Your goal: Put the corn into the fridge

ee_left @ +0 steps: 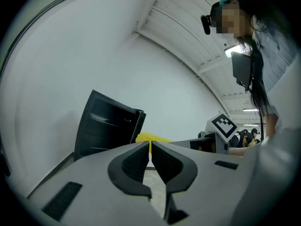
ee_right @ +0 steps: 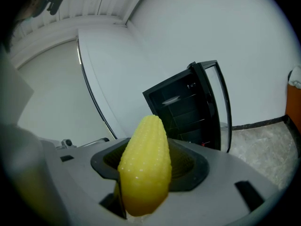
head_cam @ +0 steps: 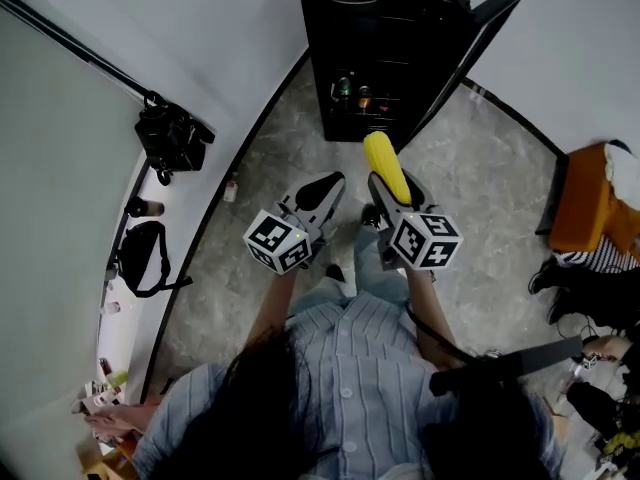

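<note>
near the centre of the head view, above our striped shirt, our left gripper has its jaws pressed together on nothing. just right of it, our right gripper pinches the yellow corn, tip pointing ahead. beyond, at top centre, the black fridge stands with its door open.
</note>
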The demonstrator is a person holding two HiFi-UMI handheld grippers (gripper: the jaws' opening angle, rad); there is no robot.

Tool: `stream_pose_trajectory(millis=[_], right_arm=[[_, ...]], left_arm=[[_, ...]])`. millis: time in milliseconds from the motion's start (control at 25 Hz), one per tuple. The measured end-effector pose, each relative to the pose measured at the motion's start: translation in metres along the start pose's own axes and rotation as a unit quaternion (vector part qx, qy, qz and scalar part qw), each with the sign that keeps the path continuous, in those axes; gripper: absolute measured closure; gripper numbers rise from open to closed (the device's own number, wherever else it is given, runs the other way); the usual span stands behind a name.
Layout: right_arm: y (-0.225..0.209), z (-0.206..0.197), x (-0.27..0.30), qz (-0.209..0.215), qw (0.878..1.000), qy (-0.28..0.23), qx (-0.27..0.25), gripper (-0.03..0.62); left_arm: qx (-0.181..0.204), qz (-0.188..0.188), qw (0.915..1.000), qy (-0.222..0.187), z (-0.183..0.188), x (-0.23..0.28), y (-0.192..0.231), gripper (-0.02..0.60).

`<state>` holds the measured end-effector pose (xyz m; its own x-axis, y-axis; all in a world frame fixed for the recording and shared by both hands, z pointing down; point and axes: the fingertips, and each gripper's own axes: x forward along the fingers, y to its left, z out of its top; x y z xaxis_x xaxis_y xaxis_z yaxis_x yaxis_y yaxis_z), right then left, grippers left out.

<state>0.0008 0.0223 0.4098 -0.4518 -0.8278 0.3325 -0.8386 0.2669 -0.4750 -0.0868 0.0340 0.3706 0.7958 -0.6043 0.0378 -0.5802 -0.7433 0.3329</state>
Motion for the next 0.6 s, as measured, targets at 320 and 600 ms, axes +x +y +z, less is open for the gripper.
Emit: stream_pose_trajectory(millis=[320,600], right_arm=[[-0.06,0.045,0.067,-0.009,1.0,0.015,0.004,0.349],[-0.107,0.058,0.099,-0.012,0.999,0.037,0.017,0.349]], left_arm=[[-0.015,0.024,0.9996,0.006,0.011,0.064,0.048,0.574],[-0.014,0.036,0.9989,0.027,0.009,0.122,0.075,0.574]])
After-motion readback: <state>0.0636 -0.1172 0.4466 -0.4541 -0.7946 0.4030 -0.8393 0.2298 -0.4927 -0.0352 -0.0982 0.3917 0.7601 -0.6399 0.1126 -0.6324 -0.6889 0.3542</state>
